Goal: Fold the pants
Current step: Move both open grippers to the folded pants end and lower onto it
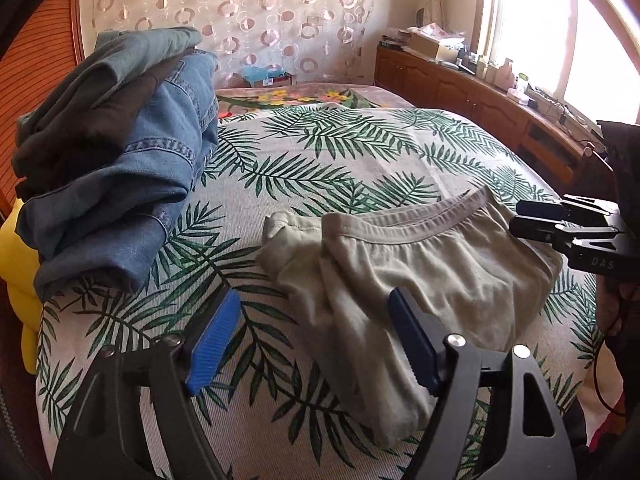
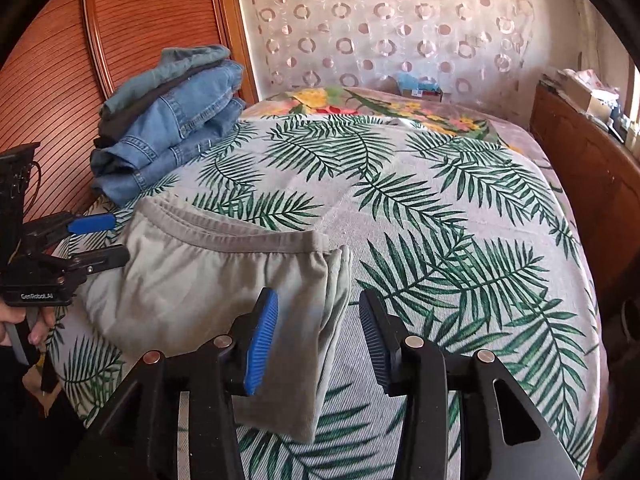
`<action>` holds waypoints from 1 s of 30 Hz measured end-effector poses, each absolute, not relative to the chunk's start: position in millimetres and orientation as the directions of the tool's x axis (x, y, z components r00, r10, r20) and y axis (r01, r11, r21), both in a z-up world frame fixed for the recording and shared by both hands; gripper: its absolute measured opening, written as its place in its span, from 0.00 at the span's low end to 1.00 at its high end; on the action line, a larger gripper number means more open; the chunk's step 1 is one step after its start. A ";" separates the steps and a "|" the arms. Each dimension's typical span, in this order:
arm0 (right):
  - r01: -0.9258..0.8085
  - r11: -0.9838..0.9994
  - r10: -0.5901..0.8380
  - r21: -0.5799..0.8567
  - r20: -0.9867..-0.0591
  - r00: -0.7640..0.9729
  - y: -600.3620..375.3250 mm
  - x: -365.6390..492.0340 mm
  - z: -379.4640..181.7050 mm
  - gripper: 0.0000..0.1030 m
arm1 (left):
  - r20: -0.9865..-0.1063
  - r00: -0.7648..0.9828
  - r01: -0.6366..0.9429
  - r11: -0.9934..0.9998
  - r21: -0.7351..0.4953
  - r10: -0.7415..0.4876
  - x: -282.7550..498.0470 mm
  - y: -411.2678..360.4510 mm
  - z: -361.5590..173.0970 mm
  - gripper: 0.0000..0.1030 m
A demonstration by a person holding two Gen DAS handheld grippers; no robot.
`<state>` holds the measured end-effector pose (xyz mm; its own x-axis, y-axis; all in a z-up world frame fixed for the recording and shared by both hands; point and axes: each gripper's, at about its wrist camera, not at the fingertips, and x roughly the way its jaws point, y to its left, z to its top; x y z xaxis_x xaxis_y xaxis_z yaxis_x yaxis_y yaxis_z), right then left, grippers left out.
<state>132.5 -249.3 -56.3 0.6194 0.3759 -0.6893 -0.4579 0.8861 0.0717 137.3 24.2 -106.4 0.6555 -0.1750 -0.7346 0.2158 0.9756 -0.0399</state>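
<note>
Pale grey-beige pants lie folded on the palm-leaf bedspread, waistband toward the far side. My left gripper is open just above their near left end, its right pad over the cloth and nothing pressed between the pads. At the pants' right end, my right gripper shows from the side. In the right wrist view the pants fill the left half. My right gripper stands open over their right folded edge, the pads clear of the cloth. The left gripper hovers at the pants' far left corner.
A stack of folded jeans and dark garments sits at the bed's left by the wooden headboard. A yellow item lies under the stack. A cluttered wooden cabinet runs along the right under the window. A hand holds the left gripper.
</note>
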 end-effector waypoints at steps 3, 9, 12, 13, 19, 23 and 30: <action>-0.457 0.885 0.381 0.091 -0.706 0.597 -245.8 145.0 -61.3 0.43 | -0.746 0.644 0.213 0.976 -0.042 -0.173 143.7 23.1 -112.0 0.77; -0.447 0.890 0.366 0.091 -0.728 0.580 -238.9 158.6 -67.3 0.44 | -0.777 0.603 0.210 0.976 -0.060 -0.177 151.6 22.3 -124.2 0.77; -0.451 0.888 0.363 0.084 -0.729 0.580 -236.6 158.2 -68.4 0.47 | -0.777 0.603 0.208 0.976 -0.065 -0.181 151.1 22.8 -124.5 0.78; -0.455 0.887 0.364 0.082 -0.729 0.579 -236.0 157.7 -68.8 0.48 | -0.777 0.604 0.208 0.976 -0.063 -0.179 150.4 22.9 -125.0 0.78; -0.471 0.881 0.345 0.039 -0.735 0.584 -228.7 154.3 -71.1 0.55 | -0.777 0.603 0.213 0.975 -0.063 -0.182 150.4 22.4 -125.7 0.79; -0.470 0.882 0.334 0.026 -0.738 0.587 -226.2 155.6 -71.5 0.56 | -0.777 0.602 0.213 0.975 -0.064 -0.182 150.8 21.6 -125.9 0.80; -0.457 0.889 0.319 0.028 -0.753 0.575 -219.3 164.3 -70.9 0.57 | -0.777 0.603 0.213 0.975 -0.063 -0.182 150.1 22.3 -125.5 0.80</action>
<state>164.3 -219.3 -70.9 0.5752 0.3193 -0.7531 -0.4567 0.8892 0.0281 150.1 22.3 -125.5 0.6032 -0.1817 -0.7766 0.2129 0.9751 -0.0628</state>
